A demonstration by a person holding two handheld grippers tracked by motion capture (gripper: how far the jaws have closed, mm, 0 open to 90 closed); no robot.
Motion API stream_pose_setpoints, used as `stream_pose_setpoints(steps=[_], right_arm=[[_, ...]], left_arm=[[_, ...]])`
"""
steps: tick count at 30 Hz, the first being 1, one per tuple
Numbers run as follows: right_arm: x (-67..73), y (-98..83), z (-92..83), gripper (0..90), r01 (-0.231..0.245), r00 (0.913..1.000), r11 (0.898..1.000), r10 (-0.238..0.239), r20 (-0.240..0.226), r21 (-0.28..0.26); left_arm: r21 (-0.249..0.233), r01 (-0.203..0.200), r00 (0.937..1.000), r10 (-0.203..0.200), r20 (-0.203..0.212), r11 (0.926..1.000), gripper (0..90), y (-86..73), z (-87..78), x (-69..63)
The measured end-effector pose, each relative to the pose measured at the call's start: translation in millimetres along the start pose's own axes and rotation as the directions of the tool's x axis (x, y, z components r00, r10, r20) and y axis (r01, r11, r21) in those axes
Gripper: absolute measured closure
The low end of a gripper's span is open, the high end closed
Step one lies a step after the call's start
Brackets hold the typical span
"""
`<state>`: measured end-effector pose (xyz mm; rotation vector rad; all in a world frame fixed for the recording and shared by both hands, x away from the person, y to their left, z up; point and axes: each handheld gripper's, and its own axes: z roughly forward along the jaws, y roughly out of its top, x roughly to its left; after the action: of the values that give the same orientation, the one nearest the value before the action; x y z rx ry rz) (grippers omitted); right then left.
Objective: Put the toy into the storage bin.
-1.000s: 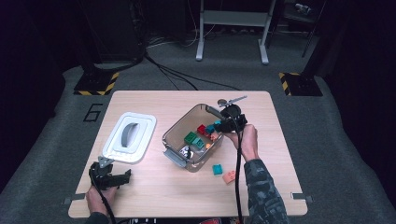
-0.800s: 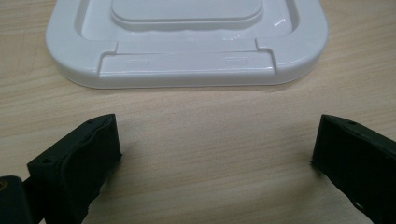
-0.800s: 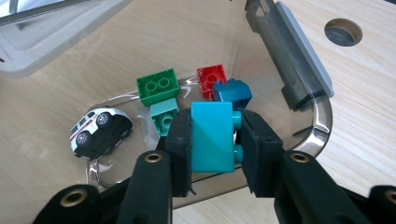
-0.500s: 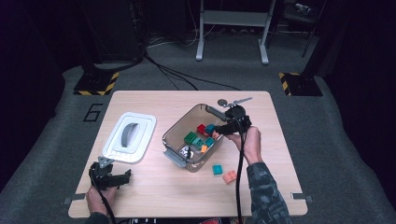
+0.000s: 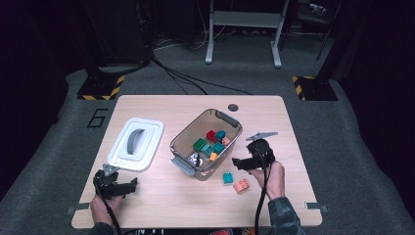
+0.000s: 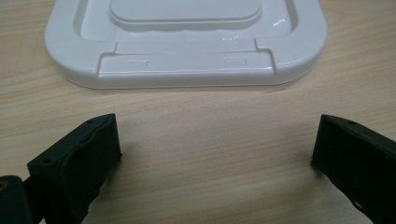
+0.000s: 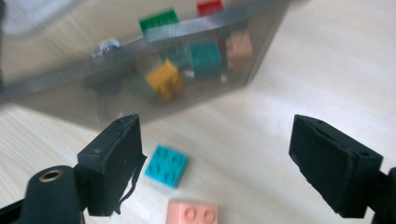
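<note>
Bricks are being sorted into the clear bin point(image 5: 230, 122), which sits mid-table with its white lid point(image 5: 136, 143) off and parked to the left, so the opening stays free for drops. Inside the bin lie green, red, teal, orange and peach bricks; two remain out on the table just beside its near right wall: a cyan brick point(image 5: 228, 178) and a peach brick point(image 5: 241, 185), close together, apart from the bin. Right gripper point(image 5: 243, 164) hangs just above those two, angled toward them; its jaws have just been opening, now stand wide apart with nothing between them, and the right gripper view shows the cyan brick point(image 7: 166, 165) near the left jaw and the peach brick point(image 7: 192, 213) low between the jaws, neither touched. Likely next pick is one of these. Left gripper point(image 5: 128, 186) rests near the table's front-left, in front of the lid point(image 6: 187, 42), jaws wide apart, empty, only bare wood between them, idle.
</note>
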<state>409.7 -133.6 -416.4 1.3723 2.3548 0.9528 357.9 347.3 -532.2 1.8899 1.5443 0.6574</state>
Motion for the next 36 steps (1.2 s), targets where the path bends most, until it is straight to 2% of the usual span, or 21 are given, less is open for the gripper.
stream_pose_setpoints(steps=[1, 4, 7, 9, 11, 13, 15, 17, 19, 21, 23, 24, 27, 30, 33, 36], right_arm=[[0.5, -6.4, 2.8, 17.5, -0.009, 0.9999, 1.0, 0.009, 0.006, 0.017], [2.6, -18.8, 11.6, 18.8, -0.015, 0.9996, 1.0, 0.014, 0.023, 0.016], [9.9, -28.6, 23.6, 18.6, -0.021, 0.9998, 0.999, 0.021, 0.007, 0.042], [14.2, -32.6, 31.9, 18.5, -0.014, 0.9999, 0.998, 0.014, 0.003, 0.061], [19.4, -36.2, 42.3, 18.8, -0.036, 0.9993, 0.997, 0.036, -0.005, 0.071], [28.5, -39.4, 52.6, 21.7, -0.039, 0.9992, 0.995, 0.04, -0.004, 0.087], [34.3, -42.0, 62.0, 24.3, -0.043, 0.999, 0.995, 0.044, -0.012, 0.094], [39.9, -44.2, 73.6, 30.1, -0.06, 0.9981, 0.991, 0.058, 0.019, 0.123], [45.0, -45.9, 79.9, 35.4, -0.054, 0.9979, 0.988, 0.048, 0.045, 0.143], [48.8, -45.3, 80.7, 49.9, -0.035, 0.9947, 0.99, 0.021, 0.101, 0.137], [48.0, -44.5, 80.0, 57.9, -0.039, 0.994, 0.99, 0.025, 0.106, 0.137], [48.3, -45.3, 79.9, 58.3, -0.031, 0.994, 0.991, 0.017, 0.108, 0.132], [47.7, -46.3, 79.7, 58.8, -0.02, 0.9954, 0.992, 0.008, 0.096, 0.122], [40.8, -45.2, 74.3, 58.9, -0.051, 0.9968, 0.994, 0.044, 0.067, 0.101], [35.7, -42.9, 65.1, 58.9, -0.05, 0.9978, 0.996, 0.047, 0.046, 0.073], [30.8, -39.3, 55.4, 58.9, -0.056, 0.9974, 0.997, 0.054, 0.047, 0.049]], left_arm=[[-0.001, -0.001, 1.0, 0.001, -0.002, 1.0, 0.8, 0.0, 0.0, -0.1], [-0.002, 0.005, 1.0, -0.005, 0.002, 1.0, 0.8, 0.0, 0.3, -0.1], [-0.002, -0.004, 1.0, 0.004, -0.003, 1.0, 0.9, -0.1, -0.2, -0.2], [-0.007, 0.011, 0.9999, -0.011, 0.003, 0.9999, 0.8, 0.0, 0.6, -0.5], [-0.007, 0.011, 0.9999, -0.011, 0.003, 0.9999, 0.9, 0.0, 0.6, -0.6], [0.0, -0.004, 1.0, 0.004, -0.002, 1.0, 0.9, 0.0, -0.2, -0.4], [-0.007, 0.011, 0.9999, -0.011, 0.003, 0.9999, 0.9, 0.1, 0.7, -0.5], [-0.007, 0.01, 0.9999, -0.01, 0.003, 0.9999, 0.9, 0.0, 0.6, -0.6], [-0.007, 0.006, 1.0, -0.006, 0.001, 1.0, 1.0, 0.0, 0.5, -0.7], [-0.007, 0.008, 1.0, -0.007, 0.002, 0.9999, 1.0, 0.1, 0.5, -0.6], [-0.008, 0.01, 0.9999, -0.01, 0.003, 0.9999, 1.0, 0.0, 0.6, -0.7], [-0.002, -0.002, 1.0, 0.002, -0.001, 1.0, 1.0, -0.1, -0.2, -0.6], [-0.007, 0.006, 1.0, -0.006, 0.002, 1.0, 1.1, 0.0, 0.4, -0.6], [-0.006, 0.006, 1.0, -0.006, 0.002, 1.0, 1.2, -0.2, 0.2, -0.9], [-0.006, 0.005, 1.0, -0.005, 0.002, 1.0, 1.2, 0.1, 0.4, -0.6], [-0.007, 0.008, 1.0, -0.008, 0.004, 0.9999, 1.2, 0.0, 0.4, -0.6]])
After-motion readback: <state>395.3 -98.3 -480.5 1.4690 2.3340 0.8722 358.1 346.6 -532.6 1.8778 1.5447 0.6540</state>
